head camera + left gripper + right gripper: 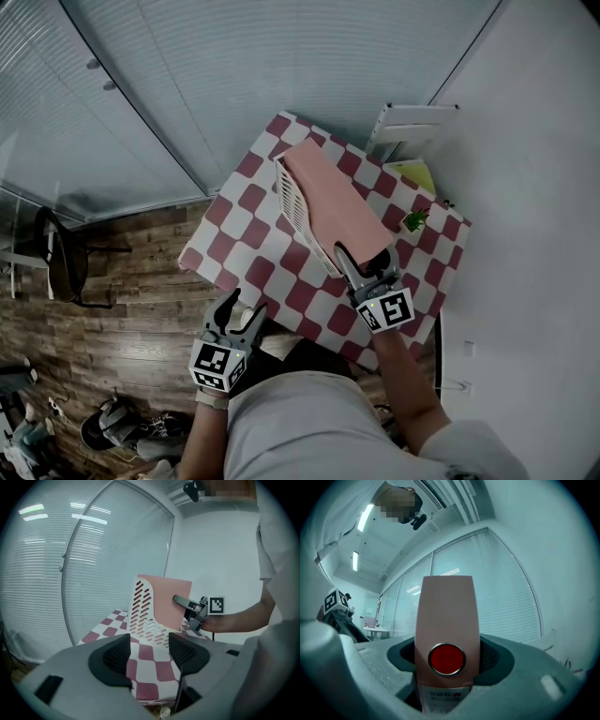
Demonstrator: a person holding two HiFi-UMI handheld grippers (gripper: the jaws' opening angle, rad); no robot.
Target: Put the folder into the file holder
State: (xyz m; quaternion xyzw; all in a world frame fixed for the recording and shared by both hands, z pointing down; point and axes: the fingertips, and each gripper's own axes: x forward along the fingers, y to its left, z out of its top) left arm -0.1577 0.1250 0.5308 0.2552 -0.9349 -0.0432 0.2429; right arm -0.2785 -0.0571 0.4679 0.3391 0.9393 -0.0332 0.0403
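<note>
The pale pink card folder (336, 206) leans in the white slotted plastic file holder (298, 217) on the red-and-white chequered table (253, 258), its spine clamped in the right tongs (364, 265). The left tongs (236, 311) hang wide and empty off the near edge. Beyond the holder, clear of it, lie a small green object (413, 220) and a yellow-green pad (415, 176).
</note>
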